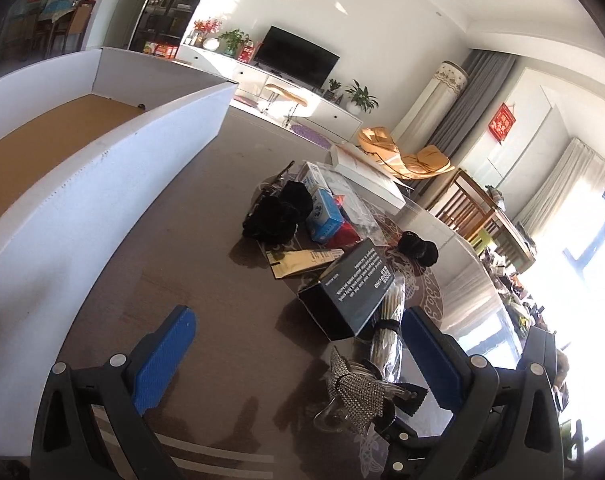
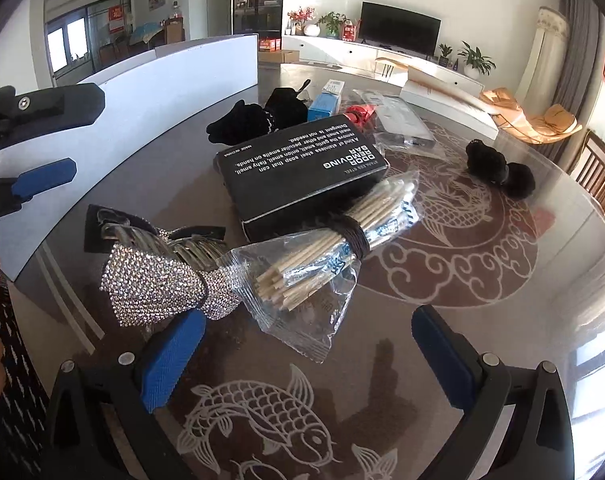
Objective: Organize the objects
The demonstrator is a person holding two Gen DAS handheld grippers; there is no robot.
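Observation:
A rhinestone bow hair clip (image 2: 158, 280) lies on the round glass table (image 2: 482, 320), touching a plastic bag of wooden sticks (image 2: 326, 248) that leans on a black odor-removing bar box (image 2: 302, 172). My right gripper (image 2: 302, 360) is open and empty, just in front of the bag. My left gripper (image 1: 298, 356) is open and empty; the clip (image 1: 356, 394) lies between its fingers nearer the right one, with the sticks (image 1: 388, 320) and black box (image 1: 352, 286) beyond. The left gripper also shows in the right wrist view (image 2: 42, 144).
A large white cardboard box (image 1: 102, 168), open with a brown bottom, stands at the table's left (image 2: 162, 84). Farther back lie black gloves (image 2: 258, 116), a blue carton (image 2: 322, 106), a black scrunchie (image 2: 498, 166), a clear packet (image 2: 402, 124) and a white flat box (image 2: 446, 98).

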